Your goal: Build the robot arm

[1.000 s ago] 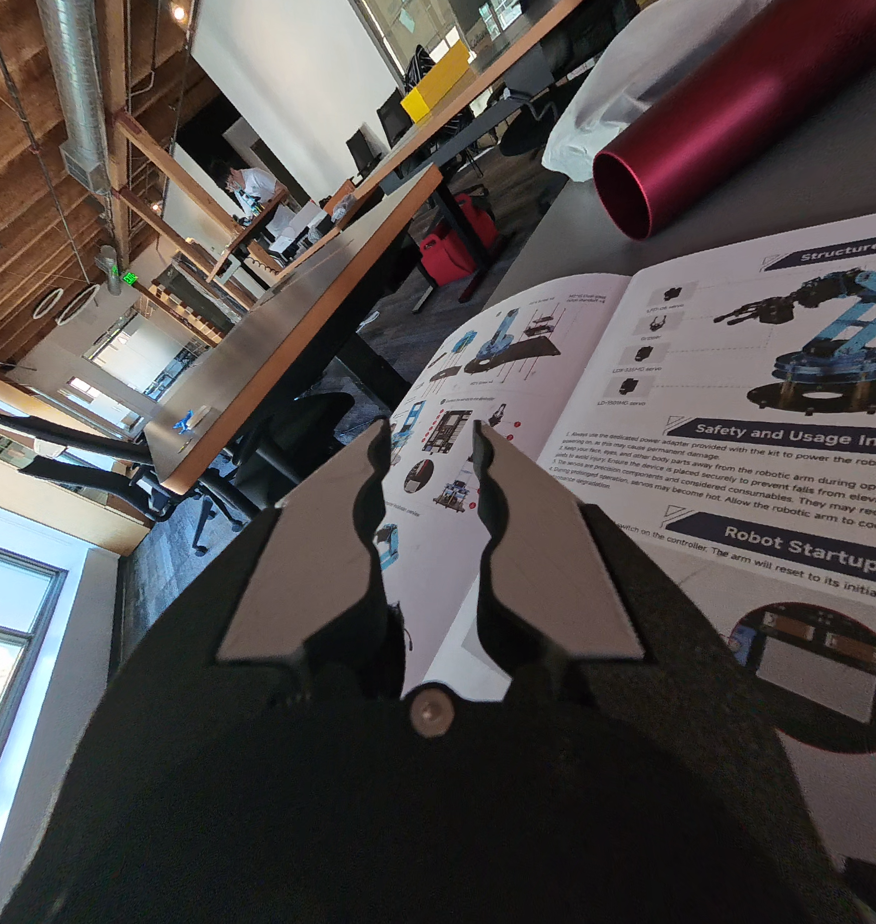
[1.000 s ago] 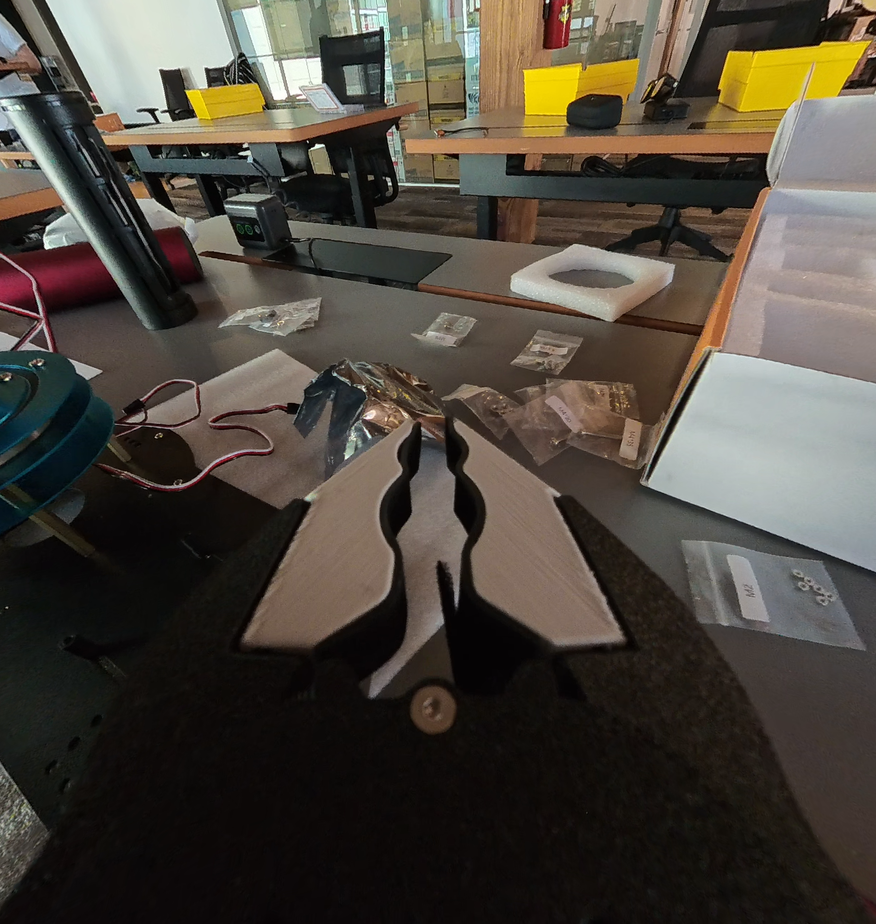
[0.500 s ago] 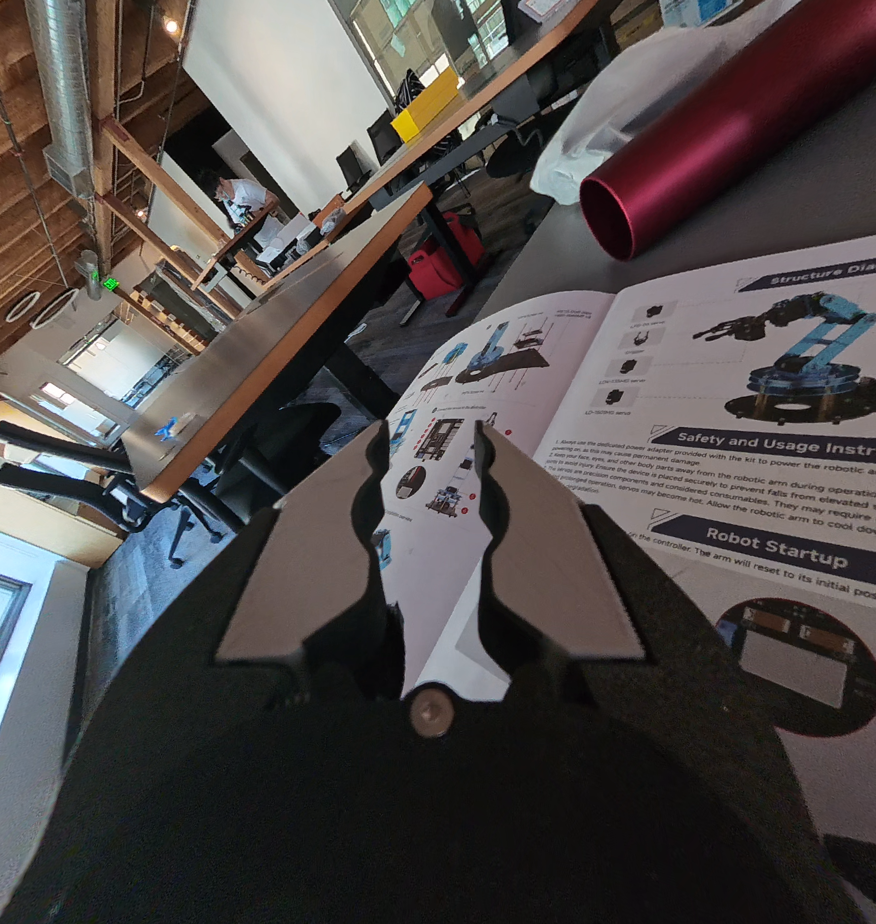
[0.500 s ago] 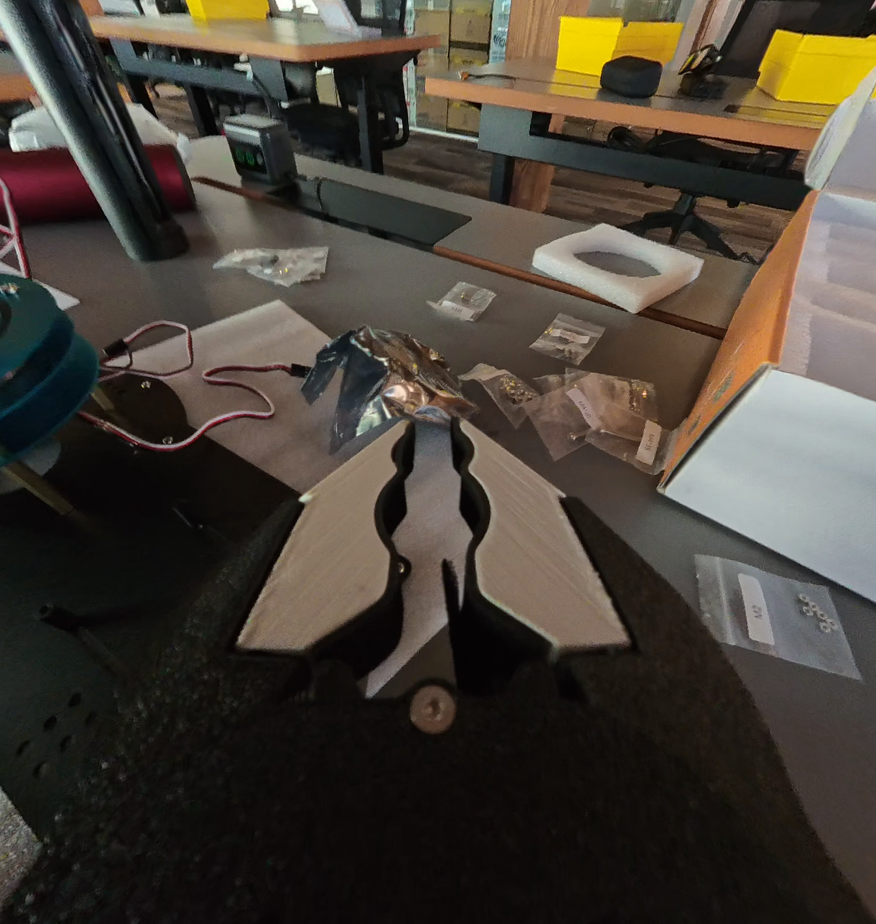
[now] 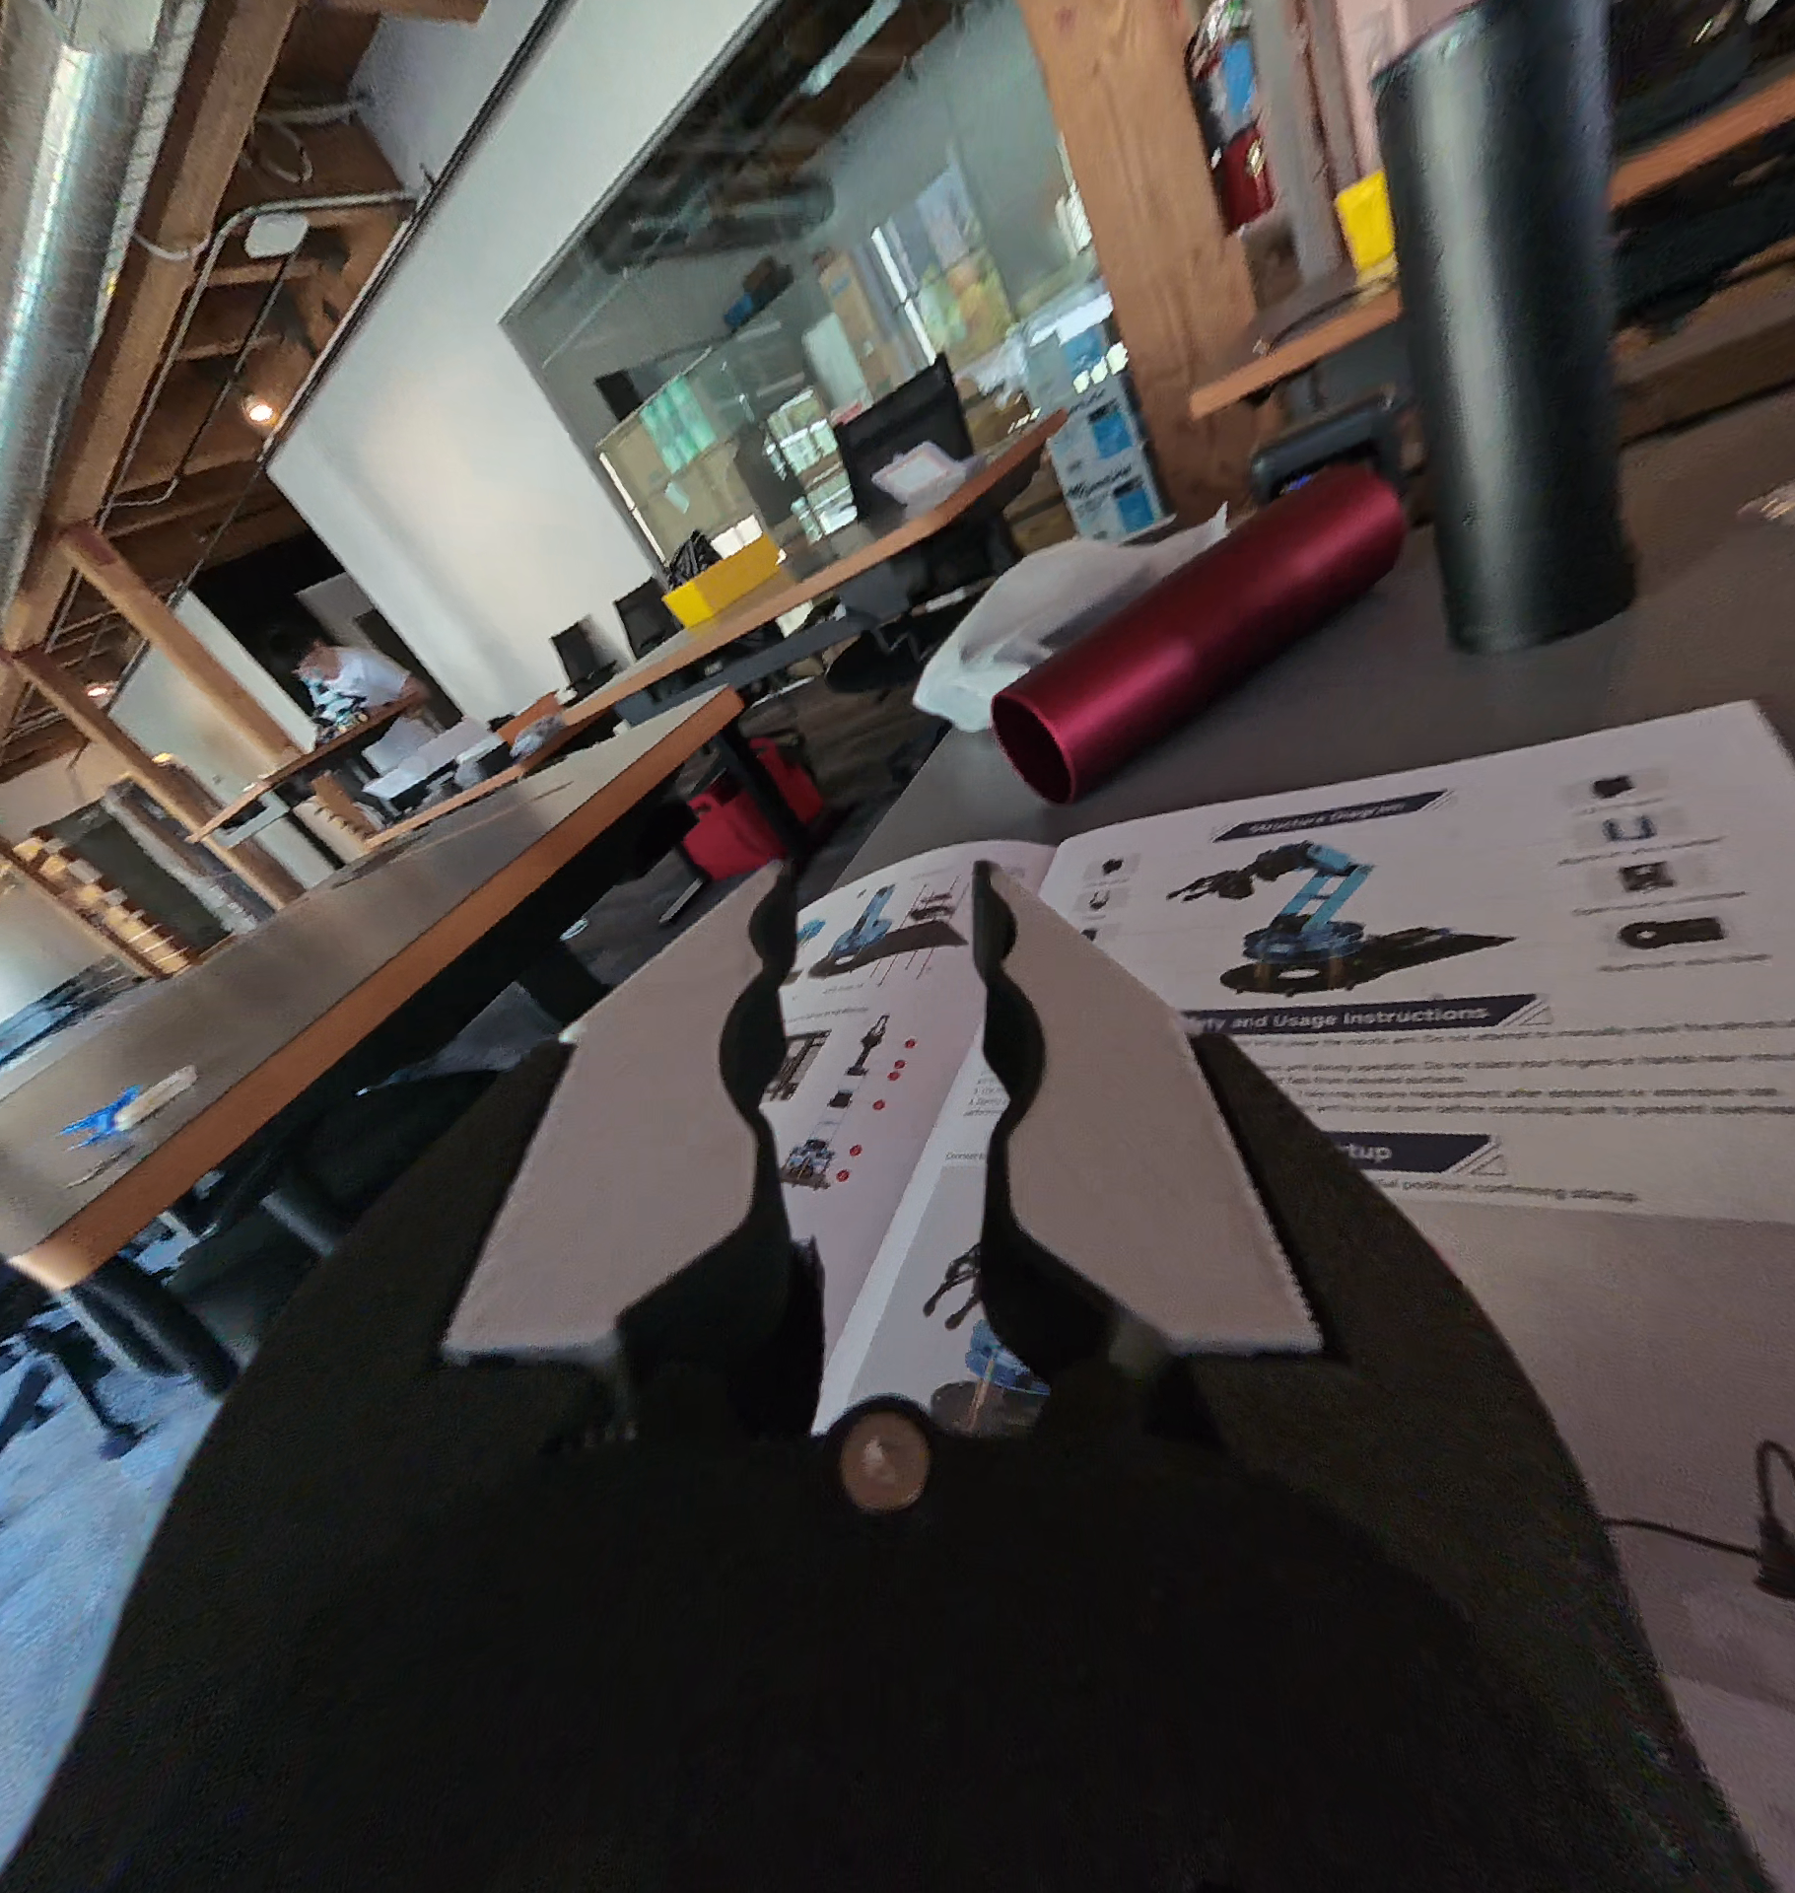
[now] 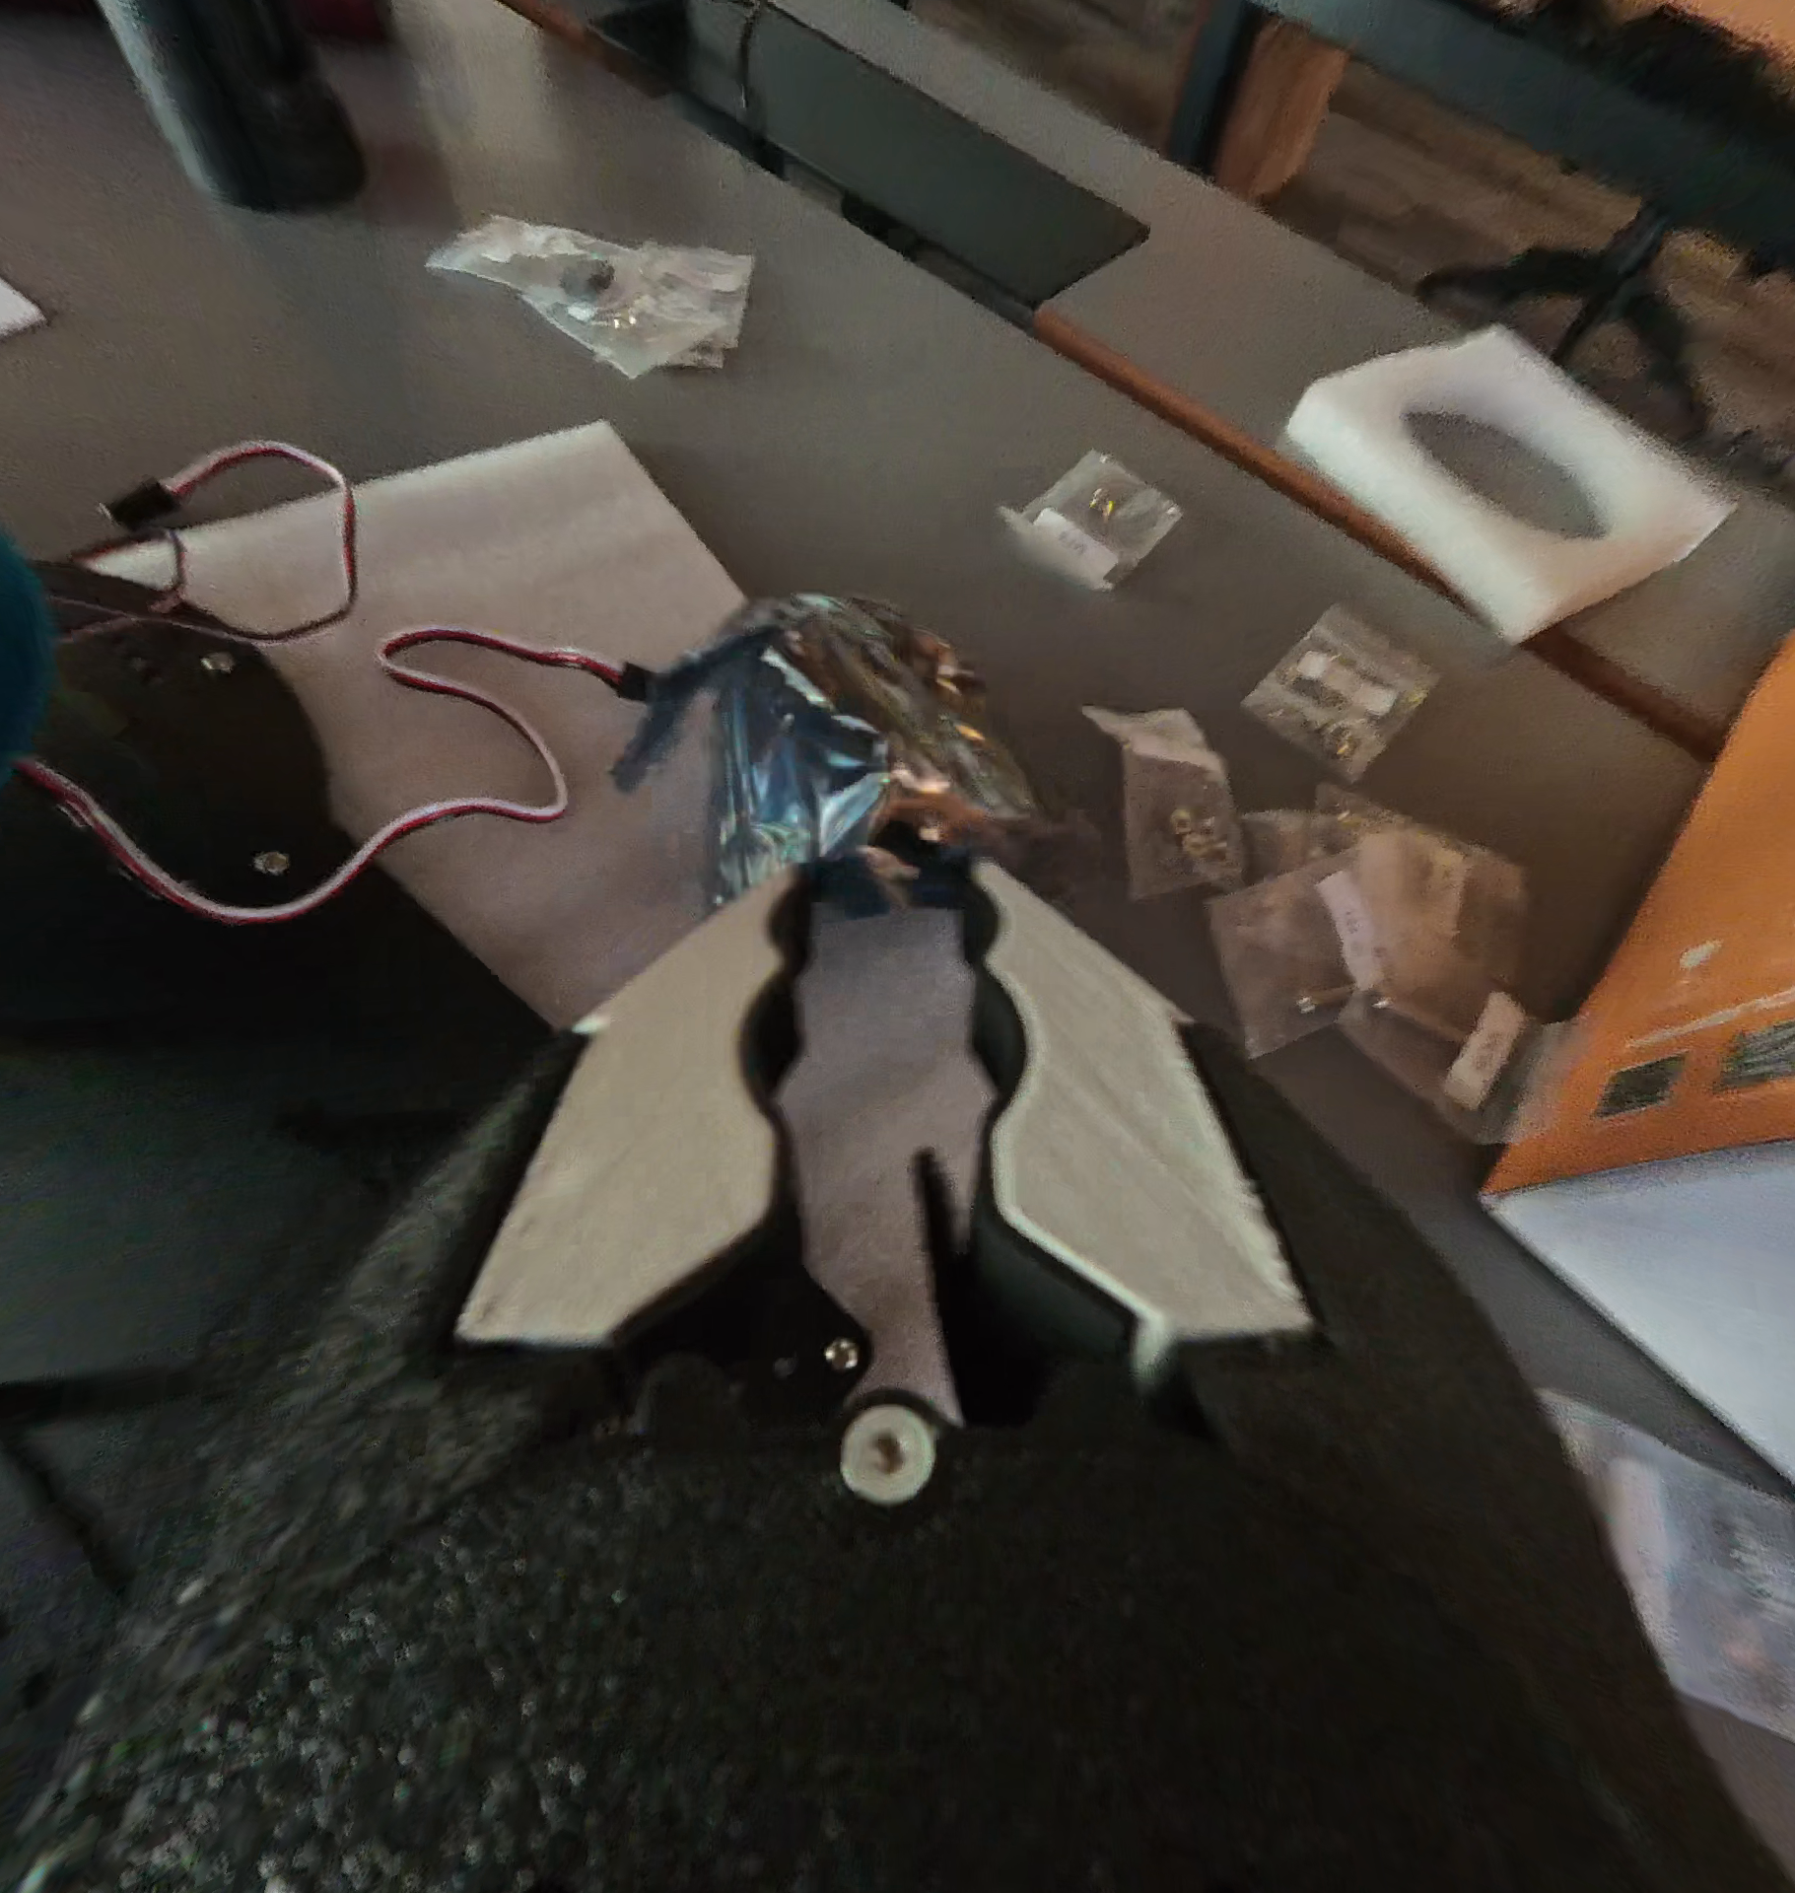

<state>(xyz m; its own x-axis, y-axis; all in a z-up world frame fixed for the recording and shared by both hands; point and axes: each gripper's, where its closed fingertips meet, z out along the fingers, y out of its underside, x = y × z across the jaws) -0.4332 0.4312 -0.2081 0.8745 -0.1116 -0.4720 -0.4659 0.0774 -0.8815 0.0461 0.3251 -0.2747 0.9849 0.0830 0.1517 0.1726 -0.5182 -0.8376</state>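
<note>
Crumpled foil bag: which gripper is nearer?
Right. The right gripper has its tips at the crumpled foil bag; the left gripper hovers over the open booklet.

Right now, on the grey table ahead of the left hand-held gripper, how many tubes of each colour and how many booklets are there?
red tube: 1
black tube: 1
open booklet: 1
Total: 3

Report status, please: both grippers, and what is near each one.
Left gripper open, empty, over open booklet. Right gripper open, empty, tips at crumpled foil bag. Small parts bags beside it.
</note>
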